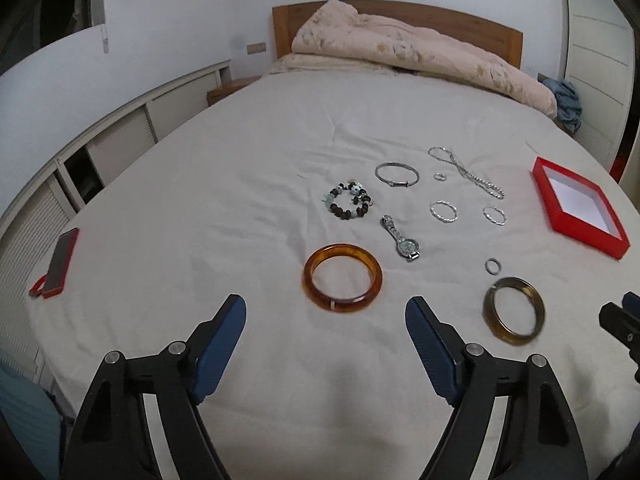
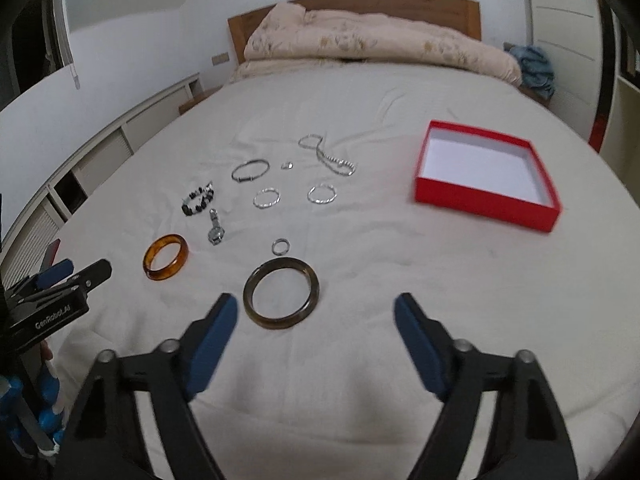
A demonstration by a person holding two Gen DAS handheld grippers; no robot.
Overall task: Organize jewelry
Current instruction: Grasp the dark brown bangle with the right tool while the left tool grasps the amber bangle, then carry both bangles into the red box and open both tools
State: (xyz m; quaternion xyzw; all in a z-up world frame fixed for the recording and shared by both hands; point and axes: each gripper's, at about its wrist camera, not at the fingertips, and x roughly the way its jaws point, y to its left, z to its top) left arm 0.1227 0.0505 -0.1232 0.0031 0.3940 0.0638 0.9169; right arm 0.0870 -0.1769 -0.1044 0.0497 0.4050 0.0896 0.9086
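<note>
Both grippers hover above the white bedsheet (image 1: 200, 184) with nothing in their grasp. The left gripper (image 1: 325, 316) has its blue-padded fingers spread wide, and the right gripper (image 2: 316, 312) is spread equally wide.

The red box (image 2: 484, 196), open and showing a bare white floor, serves as the landmark; it sits on the sheet to the right of all the jewelry, well apart from it. Nearest the box, to its left, lie a silver chain necklace (image 2: 330, 156) and a twisted silver hoop (image 2: 321, 194). A second hoop (image 2: 266, 198) and a tiny ring (image 2: 286, 166) lie farther left of the box, then a thin silver bangle (image 2: 249, 172), a beaded bracelet (image 2: 198, 202) and a silver watch (image 2: 216, 232). Farthest left from the box rests the amber bangle (image 1: 342, 278), just ahead of the left gripper. Nearer the cameras than the box lie a dark olive bangle (image 2: 281, 292), close to the right gripper's left fingertip, and a small silver ring (image 2: 281, 246) just beyond it.

A red-cased phone (image 1: 60, 264) lies far left of the box, near the bed's edge.
</note>
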